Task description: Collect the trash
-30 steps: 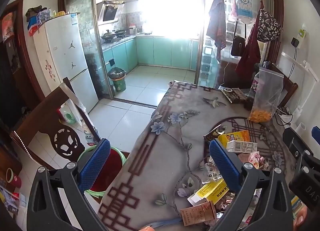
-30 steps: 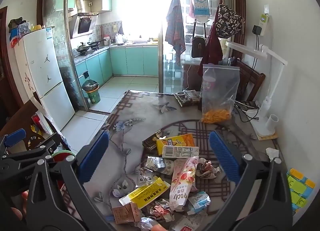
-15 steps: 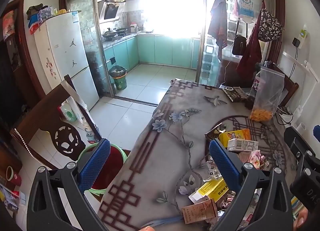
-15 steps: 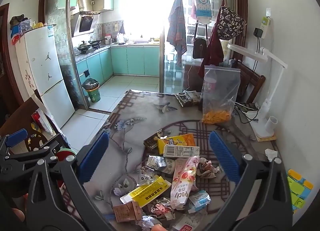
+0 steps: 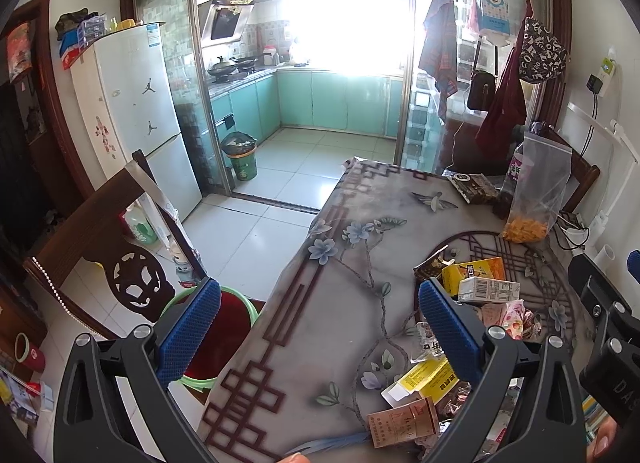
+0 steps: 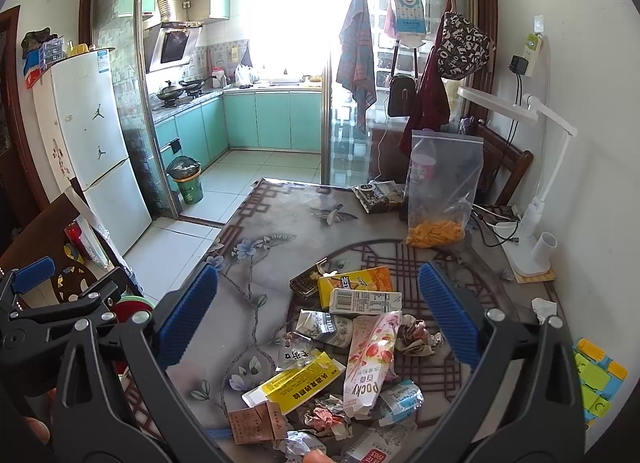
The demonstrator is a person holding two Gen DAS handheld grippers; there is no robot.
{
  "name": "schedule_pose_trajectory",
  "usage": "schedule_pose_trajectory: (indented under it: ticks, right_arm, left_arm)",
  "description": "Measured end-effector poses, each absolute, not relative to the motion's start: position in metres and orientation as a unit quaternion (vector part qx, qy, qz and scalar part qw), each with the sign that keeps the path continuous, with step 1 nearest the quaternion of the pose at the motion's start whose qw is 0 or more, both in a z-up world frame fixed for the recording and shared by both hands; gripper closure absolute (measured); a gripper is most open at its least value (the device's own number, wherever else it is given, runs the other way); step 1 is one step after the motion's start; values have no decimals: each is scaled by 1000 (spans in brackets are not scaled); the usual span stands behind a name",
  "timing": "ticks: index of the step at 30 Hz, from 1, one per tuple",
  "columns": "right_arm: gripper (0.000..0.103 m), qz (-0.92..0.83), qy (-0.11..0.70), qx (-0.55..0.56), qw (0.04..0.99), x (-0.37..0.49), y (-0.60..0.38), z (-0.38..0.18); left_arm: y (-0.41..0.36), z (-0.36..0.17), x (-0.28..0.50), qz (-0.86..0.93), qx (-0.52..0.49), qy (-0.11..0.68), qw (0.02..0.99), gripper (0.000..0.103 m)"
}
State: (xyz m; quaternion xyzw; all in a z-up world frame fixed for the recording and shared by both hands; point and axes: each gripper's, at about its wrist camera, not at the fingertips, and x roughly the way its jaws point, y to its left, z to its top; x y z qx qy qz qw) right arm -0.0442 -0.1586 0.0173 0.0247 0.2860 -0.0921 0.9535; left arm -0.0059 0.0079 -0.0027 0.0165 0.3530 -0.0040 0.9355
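A heap of trash lies on the patterned table (image 6: 256,231): a pink Pocky box (image 6: 370,359), a yellow carton (image 6: 300,381), a white carton (image 6: 364,301), an orange box (image 6: 356,281), a brown card (image 6: 256,421) and crumpled wrappers (image 6: 418,337). My right gripper (image 6: 318,319) hovers open above the heap, holding nothing. My left gripper (image 5: 320,331) is open over the table's left edge, with the heap (image 5: 472,327) to its right. A green-rimmed red bin (image 5: 224,335) stands on the floor beside the table.
A clear bag of orange snacks (image 6: 440,191) and a dark packet (image 6: 380,195) stand at the table's far end. A white desk lamp (image 6: 532,215) is at the right. A carved wooden chair (image 5: 108,247) stands left, a fridge (image 5: 136,111) beyond.
Both grippers drifted slightly; the views shifted a little and the heap sits a touch lower in the right wrist view. Both stay open and nothing was picked up.
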Motion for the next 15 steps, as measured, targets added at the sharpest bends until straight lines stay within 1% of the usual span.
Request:
schedule_pose_trajectory:
  ticks: [15]
  right_arm:
    - [4,-91,288,27,953,-45,-157,15]
  left_arm:
    - [11,-4,-7,0,18,353,935,8]
